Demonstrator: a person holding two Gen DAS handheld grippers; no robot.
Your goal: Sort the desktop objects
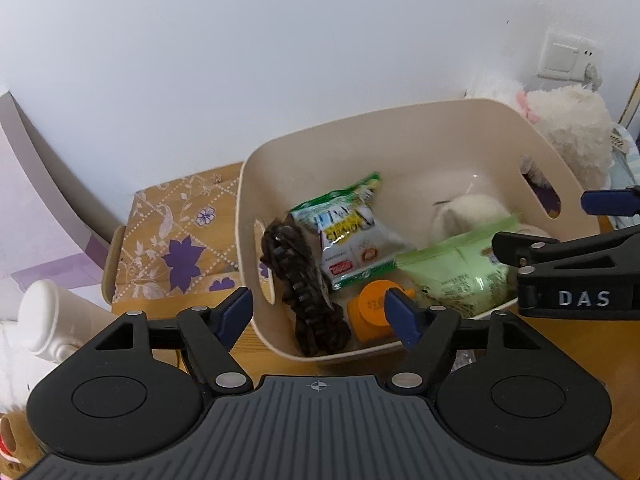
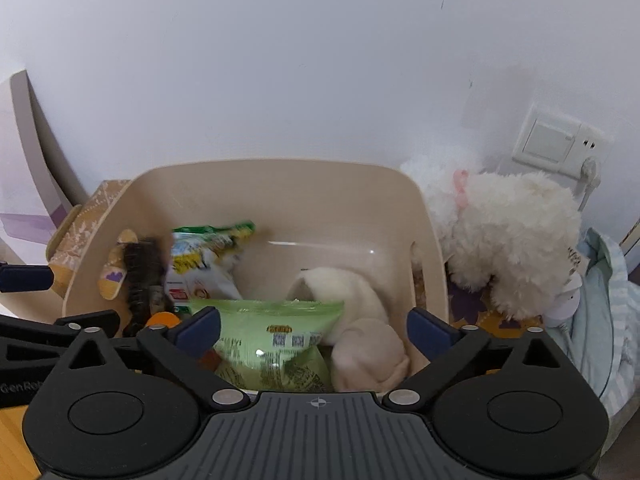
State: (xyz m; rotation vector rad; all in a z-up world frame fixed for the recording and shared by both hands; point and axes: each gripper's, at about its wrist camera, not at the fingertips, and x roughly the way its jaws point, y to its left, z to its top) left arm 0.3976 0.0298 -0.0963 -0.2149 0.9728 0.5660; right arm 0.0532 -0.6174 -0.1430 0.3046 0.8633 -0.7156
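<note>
Bin (image 1: 420, 128) of beige plastic sits on the wooden desk (image 1: 592, 344) by the wall. Inside lie a green snack packet (image 1: 452, 276), a white-green packet (image 1: 352, 232), a dark hair claw (image 1: 300, 280), an orange item (image 1: 370, 312), perhaps a cap, and a cream sock (image 2: 360, 320). Left gripper (image 1: 318, 314) and right gripper (image 2: 314, 330) both stand apart, empty, over the near rim.

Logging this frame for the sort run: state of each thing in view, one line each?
left gripper: open, nothing between its jaws
right gripper: open, empty, above the bin
beige bin: upright, partly filled
green pouch: lying in bin
snack packet: lying in bin, tilted
dark hair claw: in bin
orange cap: in bin
white plush: outside bin
</note>
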